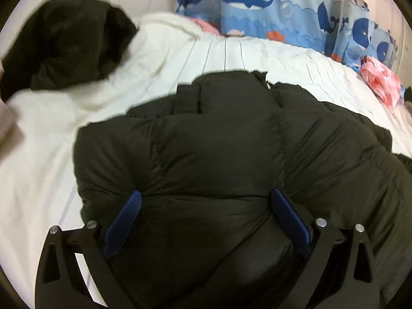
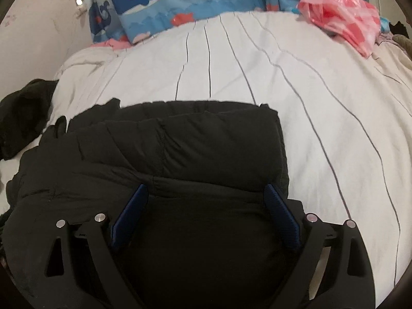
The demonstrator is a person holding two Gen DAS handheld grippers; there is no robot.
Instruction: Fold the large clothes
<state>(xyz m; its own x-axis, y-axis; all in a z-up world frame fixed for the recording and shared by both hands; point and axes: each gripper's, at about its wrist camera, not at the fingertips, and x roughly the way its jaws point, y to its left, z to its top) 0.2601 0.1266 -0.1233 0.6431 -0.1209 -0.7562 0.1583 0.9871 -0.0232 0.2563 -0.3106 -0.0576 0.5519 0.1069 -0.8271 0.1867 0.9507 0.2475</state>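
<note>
Black quilted fabric, left wrist view: I see the black puffy quilted jacket (image 1: 219, 154) bunched on the white striped bedsheet (image 1: 257, 56), filling my near field.
Left claw: my left gripper (image 1: 206, 198) has its blue ribbed pads (image 1: 128, 216) spread wide, pressed down into the padding with a thick bulge of jacket between them; nothing is pinched.
Around it: a second crumpled black garment (image 1: 67, 43) lies well apart at far left; a blue whale-print curtain (image 1: 257, 0) hangs behind the bed; a pink plastic bag (image 1: 381, 77) sits at the far right edge.
Open room: bare sheet left of and beyond the jacket.
Right wrist view, jacket: same jacket (image 2: 180, 149), its far edge lying fairly straight.
Right claw: my right gripper (image 2: 206, 193) is likewise spread, pads sunk in soft padding.
Open room, right: broad, lightly creased sheet (image 2: 322, 116) to the right.
Background: curtain (image 2: 159, 2), bag (image 2: 342, 23).
</note>
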